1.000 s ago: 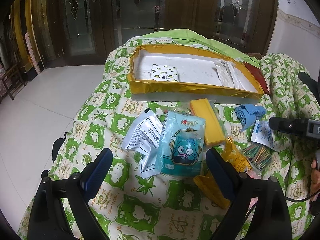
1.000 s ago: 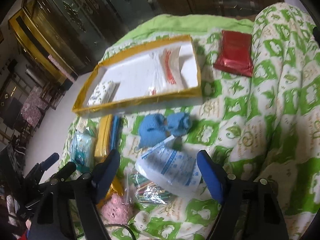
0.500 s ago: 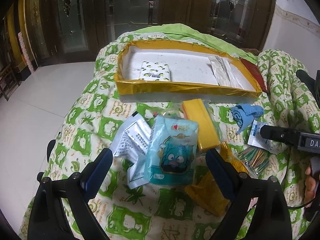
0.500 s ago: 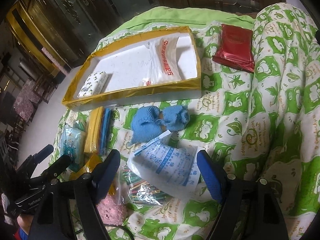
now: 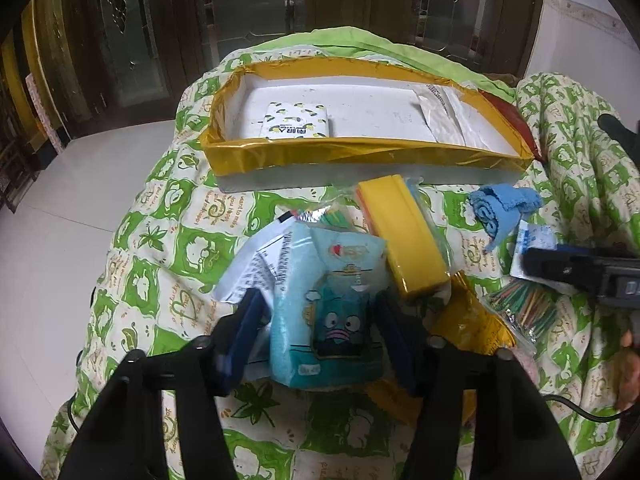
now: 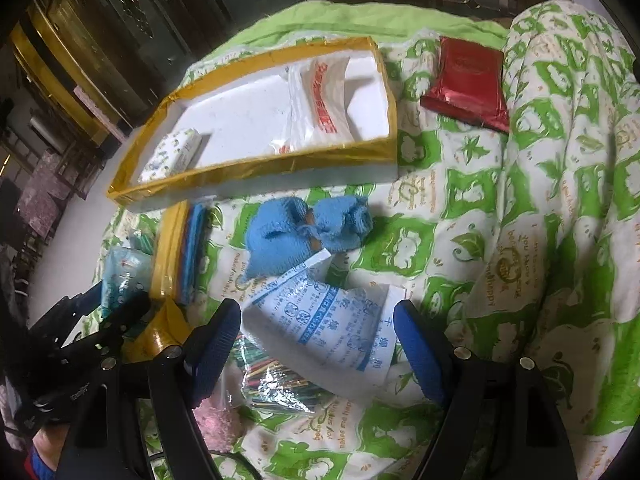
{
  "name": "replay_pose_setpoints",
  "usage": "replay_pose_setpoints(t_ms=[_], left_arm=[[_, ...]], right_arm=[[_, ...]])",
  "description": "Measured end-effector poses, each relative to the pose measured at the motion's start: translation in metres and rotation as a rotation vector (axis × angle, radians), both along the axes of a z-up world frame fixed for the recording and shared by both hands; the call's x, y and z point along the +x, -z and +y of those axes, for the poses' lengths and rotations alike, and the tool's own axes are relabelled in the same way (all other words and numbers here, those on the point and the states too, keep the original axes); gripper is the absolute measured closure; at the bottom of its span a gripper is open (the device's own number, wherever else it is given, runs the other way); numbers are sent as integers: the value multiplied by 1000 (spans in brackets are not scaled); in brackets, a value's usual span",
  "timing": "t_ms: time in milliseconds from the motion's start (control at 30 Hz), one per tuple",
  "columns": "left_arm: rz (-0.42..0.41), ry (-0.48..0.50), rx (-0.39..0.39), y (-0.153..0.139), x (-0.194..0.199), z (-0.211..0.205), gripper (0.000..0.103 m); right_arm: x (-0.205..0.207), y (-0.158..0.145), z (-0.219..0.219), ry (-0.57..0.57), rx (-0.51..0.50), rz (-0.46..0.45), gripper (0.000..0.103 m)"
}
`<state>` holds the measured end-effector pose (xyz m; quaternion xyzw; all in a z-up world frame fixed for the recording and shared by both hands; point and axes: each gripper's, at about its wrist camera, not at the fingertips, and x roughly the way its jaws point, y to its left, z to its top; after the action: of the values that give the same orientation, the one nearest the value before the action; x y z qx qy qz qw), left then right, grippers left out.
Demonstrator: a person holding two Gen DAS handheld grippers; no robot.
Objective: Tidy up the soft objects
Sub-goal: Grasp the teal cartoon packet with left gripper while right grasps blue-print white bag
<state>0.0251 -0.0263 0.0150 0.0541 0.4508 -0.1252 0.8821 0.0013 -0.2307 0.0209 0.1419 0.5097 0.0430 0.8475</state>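
- The green-and-white quilt [image 5: 168, 240] covers the whole work surface, with soft items strewn across its near half.
- Near left, the left gripper [image 5: 320, 332] is closing its jaws around a teal cartoon packet [image 5: 332, 320] — the packet sits between the blue pads, the pads look right at its edges, though the left pad is blurred.
- A white printed sachet [image 5: 256, 268] pokes out from under the packet's left side.
- Far centre, the gold-edged tray [image 5: 360, 156] holds a lemon-print tissue pack [image 5: 296, 124] at its left end and a white plastic bag [image 6: 320, 116] at its right.
- Just in front of the tray lies a yellow sponge pack [image 5: 404, 236], with a crumpled gold wrapper [image 5: 472, 316] nearer.
- Right of the sponge, a blue knitted cloth [image 6: 304, 232] rests on the quilt.
- Near right, the right gripper [image 6: 316, 348] hangs with its jaws spread wide — a blue-printed white sachet [image 6: 332, 320] lies below, between the fingers, not pinched.
- A clear bag of coloured sticks [image 6: 276, 384] is tucked under that sachet's near edge.
- Far right, a red foil packet [image 6: 468, 84] lies beside the tray.
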Motion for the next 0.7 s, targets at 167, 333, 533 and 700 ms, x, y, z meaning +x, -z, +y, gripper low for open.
replay_pose_setpoints(t_ms=[167, 333, 533, 700], left_arm=[[34, -18, -81, -3, -4, 13, 52], [38, -44, -68, 0, -4, 14, 31], [4, -8, 18, 3, -8, 0, 31], [-37, 36, 88, 3, -15, -10, 70]], right_arm=[[4, 8, 2, 22, 0, 2, 21], [3, 7, 3, 16, 9, -12, 28], [7, 10, 9, -16, -23, -11, 27], [8, 9, 18, -48, -73, -18, 31]])
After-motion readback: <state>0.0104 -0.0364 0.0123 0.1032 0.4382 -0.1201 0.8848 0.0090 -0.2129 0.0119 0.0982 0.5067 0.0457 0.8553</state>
